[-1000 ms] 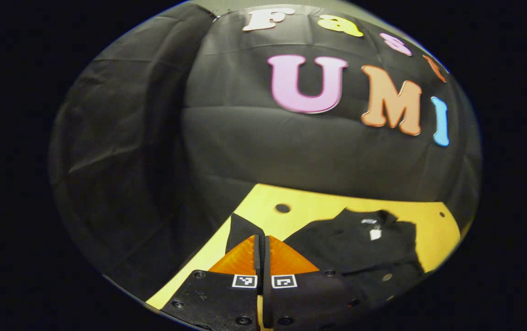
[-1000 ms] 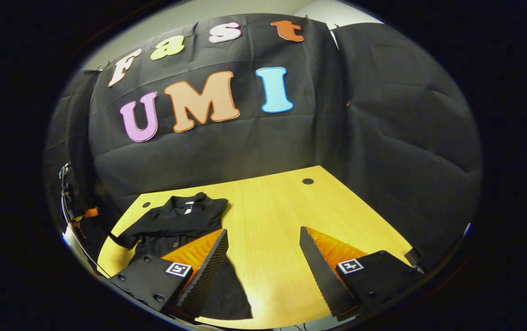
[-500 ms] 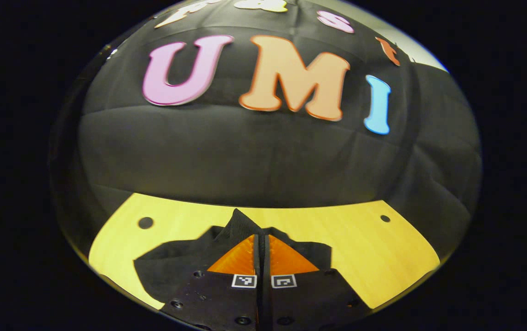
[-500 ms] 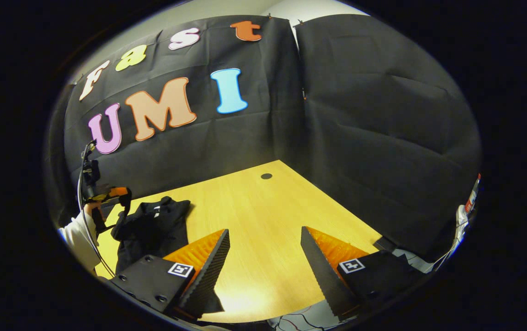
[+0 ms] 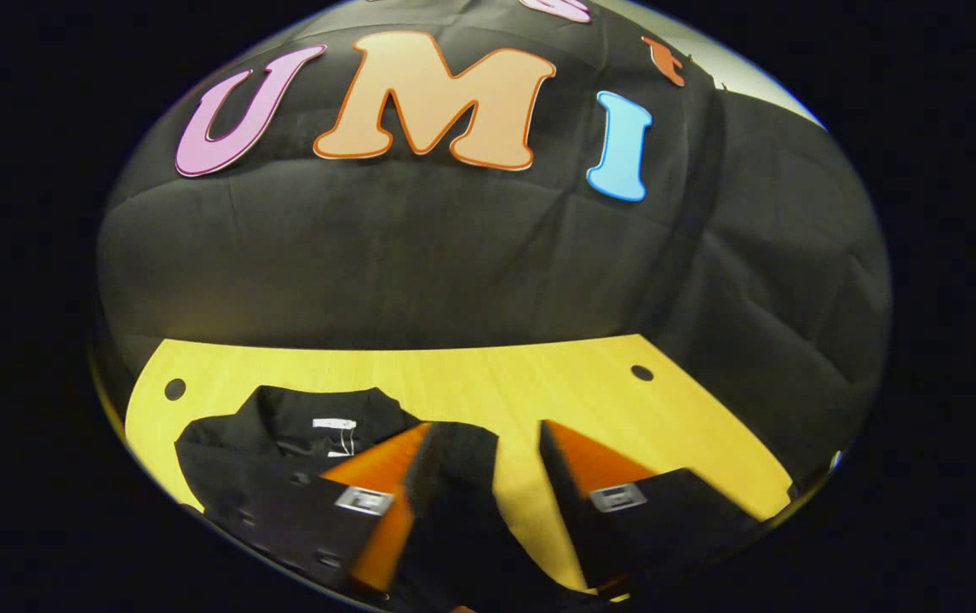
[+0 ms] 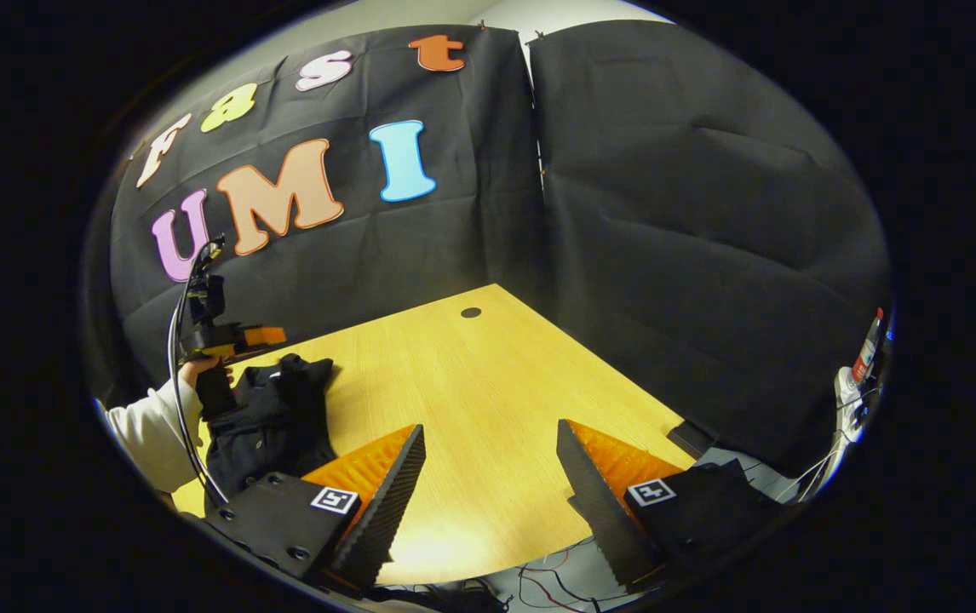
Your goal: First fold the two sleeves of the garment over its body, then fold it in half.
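In the left gripper view the black garment (image 5: 284, 443) lies crumpled on the pale wooden surface (image 5: 488, 379), its collar with a white tag toward the wall and a dark fold of cloth running toward the camera between the fingers. The left gripper (image 5: 479, 460) has wedge-shaped orange fingers with black pads; half a second ago they were pressed together on the cloth, and now they stand spread apart, released, blurred by motion. The garment sits under and left of its left finger.

In the right gripper view a white sleeve (image 6: 143, 430) and hand hold the left gripper above the bunched garment (image 6: 266, 421) at the surface's left edge. The right gripper (image 6: 488, 464), with ribbed, saw-edged black pads, is wide apart over bare wood, as before, the garment just left of its left finger.
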### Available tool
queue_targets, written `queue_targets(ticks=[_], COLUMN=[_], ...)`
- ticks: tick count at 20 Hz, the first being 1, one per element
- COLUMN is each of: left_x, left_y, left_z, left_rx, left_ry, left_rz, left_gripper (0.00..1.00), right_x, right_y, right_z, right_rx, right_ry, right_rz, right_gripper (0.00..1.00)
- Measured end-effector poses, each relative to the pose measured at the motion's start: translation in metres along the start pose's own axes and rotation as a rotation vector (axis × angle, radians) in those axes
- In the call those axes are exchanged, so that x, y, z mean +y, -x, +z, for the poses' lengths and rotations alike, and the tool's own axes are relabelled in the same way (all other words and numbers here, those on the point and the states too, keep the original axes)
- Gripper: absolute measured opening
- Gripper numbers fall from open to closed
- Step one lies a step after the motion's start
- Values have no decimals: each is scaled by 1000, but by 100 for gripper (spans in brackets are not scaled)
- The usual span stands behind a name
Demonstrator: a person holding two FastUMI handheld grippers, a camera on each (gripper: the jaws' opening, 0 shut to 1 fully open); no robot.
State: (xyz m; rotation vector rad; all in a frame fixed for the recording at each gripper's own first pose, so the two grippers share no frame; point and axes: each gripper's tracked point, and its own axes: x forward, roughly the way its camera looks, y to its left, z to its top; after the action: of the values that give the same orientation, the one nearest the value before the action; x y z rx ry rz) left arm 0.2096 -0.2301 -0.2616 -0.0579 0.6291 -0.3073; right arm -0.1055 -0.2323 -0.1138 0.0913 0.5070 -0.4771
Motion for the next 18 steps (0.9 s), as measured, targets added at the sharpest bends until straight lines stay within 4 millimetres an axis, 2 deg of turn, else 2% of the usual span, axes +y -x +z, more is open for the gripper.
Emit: queue_targets(ticks=[1,2,3,4,5,7,8,9,12,14,18], left_x=[6,13,22,29,36,57,68,81,115,134,158], left_y=[6,15,24,35,49,78,94,112,166,205,278], left_z=[3,8,9,10,12,12,11,4,-29,-61,-149], left_rx=[-16,-33,-48,-62,-81,-130,-148,-154,-118,-77,75], left_ry=[-7,-18,-25,-27,-25,-21,-29,-43,-90,-121,-113], left_rz=[25,55,81,100,119,154,173,198,263,304,393], left_gripper=[90,95,93,93,93,94,93,93,93,93,92], right_x=[3,13,23,37,50,75,86,97,129,148,157], right_y=[-2,-6,-11,-14,-16,-22,-24,-27,-29,-29,-32], right_z=[-3,-6,-11,-16,-23,-47,-62,-76,-118,-141,-185], right_rx=[2,7,13,19,30,74,104,135,222,260,334], right_ry=[10,22,41,66,91,156,194,233,349,421,548], right_rz=[20,45,85,135,184,277,316,353,478,544,601], right_gripper=[99,98,99,94,99,94,99,99,99,99,95])
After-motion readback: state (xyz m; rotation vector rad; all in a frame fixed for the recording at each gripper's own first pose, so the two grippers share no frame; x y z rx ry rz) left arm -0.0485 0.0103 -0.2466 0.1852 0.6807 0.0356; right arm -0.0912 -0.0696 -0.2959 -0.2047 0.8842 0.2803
